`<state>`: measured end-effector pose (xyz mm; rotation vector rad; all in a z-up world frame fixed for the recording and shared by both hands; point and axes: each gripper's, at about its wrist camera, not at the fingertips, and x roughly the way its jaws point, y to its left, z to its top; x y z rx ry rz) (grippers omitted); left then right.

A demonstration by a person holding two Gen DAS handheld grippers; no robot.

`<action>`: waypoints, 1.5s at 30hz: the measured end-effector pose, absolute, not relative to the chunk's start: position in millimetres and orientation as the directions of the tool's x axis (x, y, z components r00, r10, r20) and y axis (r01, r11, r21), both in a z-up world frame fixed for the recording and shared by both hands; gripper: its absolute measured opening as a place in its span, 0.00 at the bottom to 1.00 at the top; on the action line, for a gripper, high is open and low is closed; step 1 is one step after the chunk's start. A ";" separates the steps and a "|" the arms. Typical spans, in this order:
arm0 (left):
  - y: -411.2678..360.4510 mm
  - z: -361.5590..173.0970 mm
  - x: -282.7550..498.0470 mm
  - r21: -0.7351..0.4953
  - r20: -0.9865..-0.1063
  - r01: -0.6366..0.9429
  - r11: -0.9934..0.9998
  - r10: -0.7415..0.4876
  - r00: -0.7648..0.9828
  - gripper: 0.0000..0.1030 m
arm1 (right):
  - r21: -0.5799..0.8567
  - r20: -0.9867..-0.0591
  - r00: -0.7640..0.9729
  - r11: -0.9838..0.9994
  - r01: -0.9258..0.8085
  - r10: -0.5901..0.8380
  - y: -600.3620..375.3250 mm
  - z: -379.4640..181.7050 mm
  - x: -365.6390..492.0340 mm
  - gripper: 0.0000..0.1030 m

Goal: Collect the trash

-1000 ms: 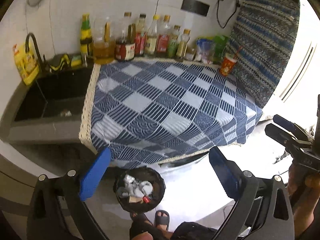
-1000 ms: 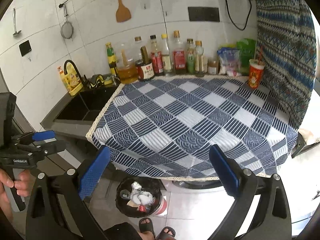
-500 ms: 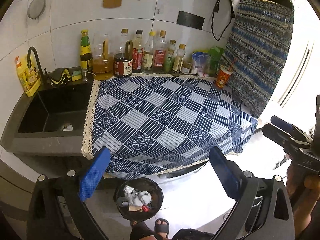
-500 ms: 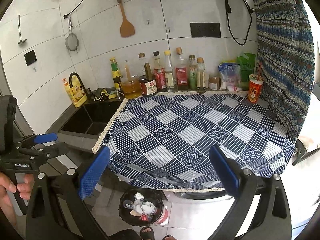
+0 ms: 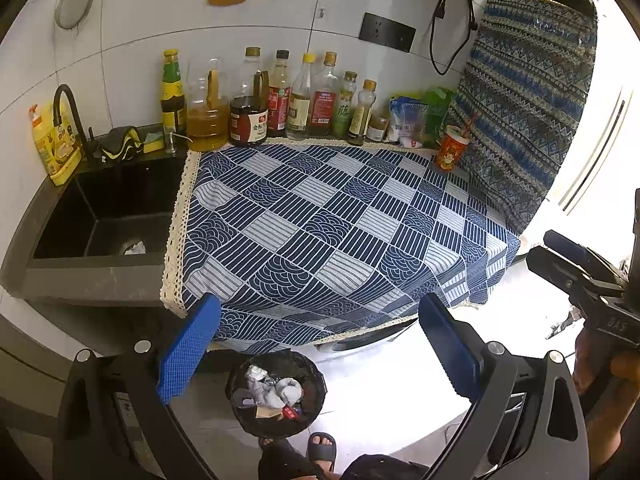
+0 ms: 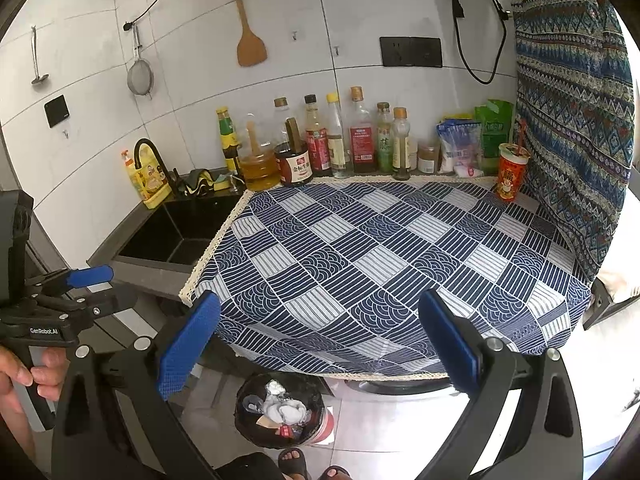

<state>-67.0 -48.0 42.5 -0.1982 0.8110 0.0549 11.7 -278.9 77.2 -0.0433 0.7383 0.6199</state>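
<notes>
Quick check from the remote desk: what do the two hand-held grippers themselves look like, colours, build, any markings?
Both match: the left hand-held gripper and right hand-held gripper have black frames with silver bolts and two flat fingers faced with blue textured pads. Seen from the right wrist camera, the left unit's black body carries white "GenRobot.AI" lettering and a blue-tipped finger. Bare hands grip the handles; no sleeves or cables visible.

Woven patterned tablecloth [image 5: 340, 232]; glossy white wall tiles [image 6: 192, 92]; matt black sink [image 5: 104, 216].

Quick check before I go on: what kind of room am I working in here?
A home kitchen, most likely: a black sink with a faucet, a row of sauce and oil bottles along the tiled wall, and a wooden spatula hanging above the cloth-covered counter.
</notes>
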 end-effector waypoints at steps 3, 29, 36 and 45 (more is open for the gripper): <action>-46.9 43.0 -64.9 -0.149 -0.725 -0.130 0.980 -0.019 0.689 0.93 | 0.176 -0.643 0.568 0.821 -0.543 0.514 -278.5 75.9 13.4 0.95; -45.9 37.7 -57.1 -0.140 -0.731 -0.128 0.982 -0.016 0.682 0.93 | 0.171 -0.658 0.560 0.824 -0.540 0.503 -273.5 72.8 18.4 0.95; -44.0 35.5 -58.2 -0.143 -0.734 -0.136 0.980 -0.013 0.679 0.93 | 0.176 -0.663 0.554 0.824 -0.538 0.503 -273.9 70.8 20.2 0.95; -44.5 37.0 -59.8 -0.144 -0.734 -0.135 0.980 -0.014 0.679 0.93 | 0.167 -0.664 0.557 0.825 -0.540 0.499 -275.2 69.8 17.9 0.95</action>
